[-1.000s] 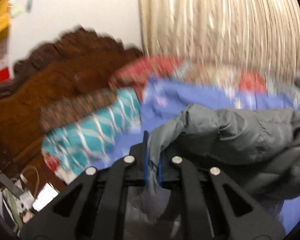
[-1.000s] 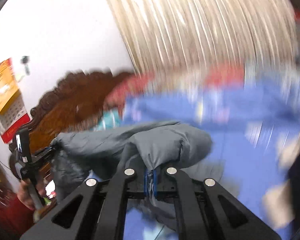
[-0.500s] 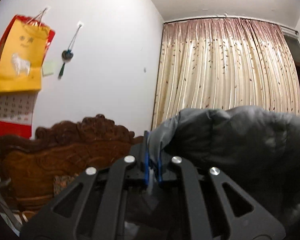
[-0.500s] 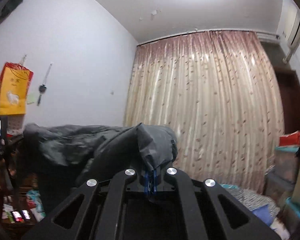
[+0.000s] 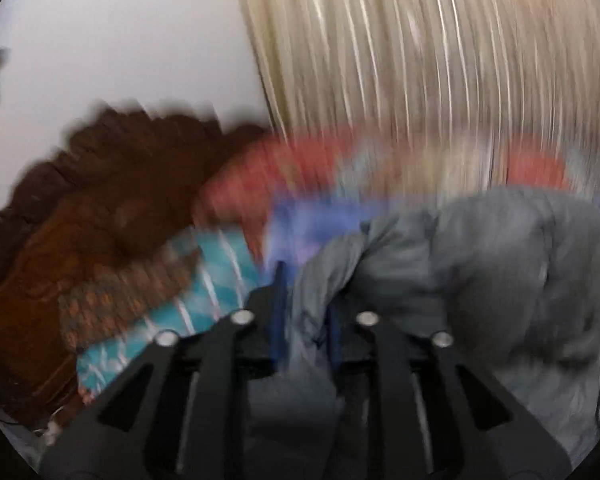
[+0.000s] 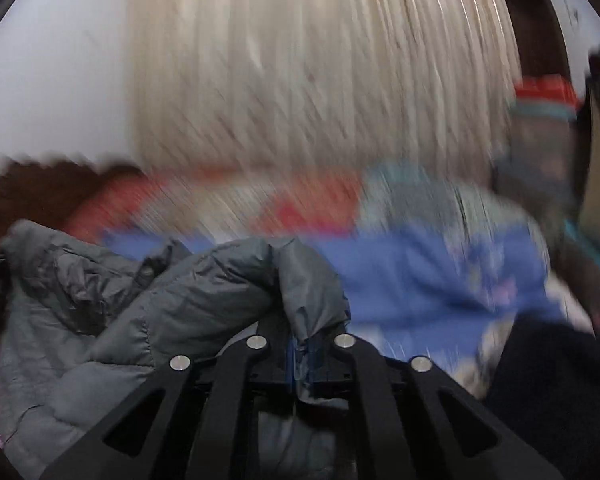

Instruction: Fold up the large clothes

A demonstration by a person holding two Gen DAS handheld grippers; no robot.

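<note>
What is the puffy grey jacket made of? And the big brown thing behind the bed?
The grey jacket looks like thin nylon or polyester shell over padding: faint sheen, fine crinkles, stitched puffy sections. The brown headboard looks like dark carved wood, judging by its scalloped top edge, though blur hides the grain.

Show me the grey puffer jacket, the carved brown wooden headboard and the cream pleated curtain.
Grey puffer jacket (image 6: 204, 280), right wrist view, quilted fold.
Carved brown wooden headboard (image 5: 100, 200), left wrist view, carved panel.
Cream pleated curtain (image 5: 440, 60), left wrist view, middle pleats.
</note>
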